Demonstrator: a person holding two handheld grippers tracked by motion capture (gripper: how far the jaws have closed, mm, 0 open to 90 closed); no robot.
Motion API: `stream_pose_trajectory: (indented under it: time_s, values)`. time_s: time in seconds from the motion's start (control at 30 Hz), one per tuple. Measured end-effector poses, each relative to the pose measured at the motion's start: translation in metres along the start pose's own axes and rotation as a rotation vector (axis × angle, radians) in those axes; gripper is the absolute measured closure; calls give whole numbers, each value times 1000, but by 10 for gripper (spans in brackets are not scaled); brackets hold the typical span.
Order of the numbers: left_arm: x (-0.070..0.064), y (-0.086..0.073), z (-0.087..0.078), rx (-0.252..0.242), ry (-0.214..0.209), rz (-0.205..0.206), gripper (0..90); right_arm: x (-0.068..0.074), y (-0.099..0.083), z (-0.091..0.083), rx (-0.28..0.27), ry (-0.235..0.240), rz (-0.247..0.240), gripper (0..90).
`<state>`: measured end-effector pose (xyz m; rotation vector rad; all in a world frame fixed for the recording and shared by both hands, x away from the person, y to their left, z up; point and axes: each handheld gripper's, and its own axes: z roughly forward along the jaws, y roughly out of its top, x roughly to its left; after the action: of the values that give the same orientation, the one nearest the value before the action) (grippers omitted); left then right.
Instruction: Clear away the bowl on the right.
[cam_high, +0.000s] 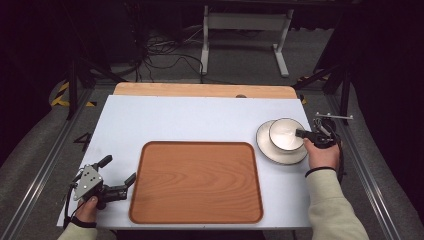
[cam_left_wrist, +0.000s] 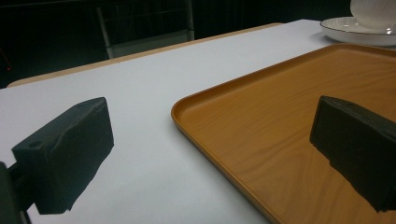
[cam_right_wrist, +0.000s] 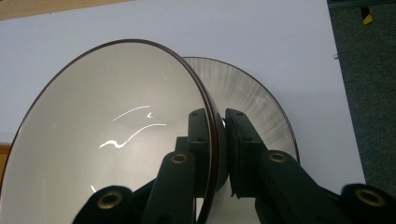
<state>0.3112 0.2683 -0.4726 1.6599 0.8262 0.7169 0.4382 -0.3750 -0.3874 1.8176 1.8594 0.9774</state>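
— At the near-left corner of the desk (cam_high: 175, 120), what's there?
— On that corner sits the left gripper (cam_high: 119, 174), held in the person's left hand (cam_high: 87, 207). Its fingers (cam_left_wrist: 70, 156) are spread wide with nothing between them; in the left gripper view one hangs over the pale desk surface and the other over the near-left corner of the tray (cam_left_wrist: 289, 121).
— And the middle?
— A wooden tray (cam_high: 196, 181) with rounded corners lies flat, bare inside.
— Further right?
— A white plate (cam_high: 281, 155) with a dark rim rests on the desk just beyond the tray's far-right corner, and a white bowl (cam_high: 285, 132) sits on it.
— What about the right gripper?
— The right gripper (cam_high: 301, 133), in the right hand (cam_high: 321, 154), reaches the bowl from the right. In the right gripper view its fingers (cam_right_wrist: 243, 140) are pinched on the bowl's (cam_right_wrist: 107, 135) rim, one inside and one outside, with the plate (cam_right_wrist: 252, 98) behind.
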Motion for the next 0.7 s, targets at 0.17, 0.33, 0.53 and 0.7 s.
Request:
stream_pose_trajectory:
  time_s: [0.17, 0.33, 0.53, 0.7]
  values:
    - [0, 0, 0, -1, 0, -1, 2, 6, 3, -8, -1, 6, -19, 813]
    - [0, 0, 0, -3, 0, -2, 2, 10, 5, -16, 8, 27, -26, 812]
    - [0, 0, 0, -1, -2, -3, 3, 18, 7, -25, 14, 44, -51, 812]
    - [0, 0, 0, -2, -2, -4, 2, 27, 7, -31, 28, 48, -78, 811]
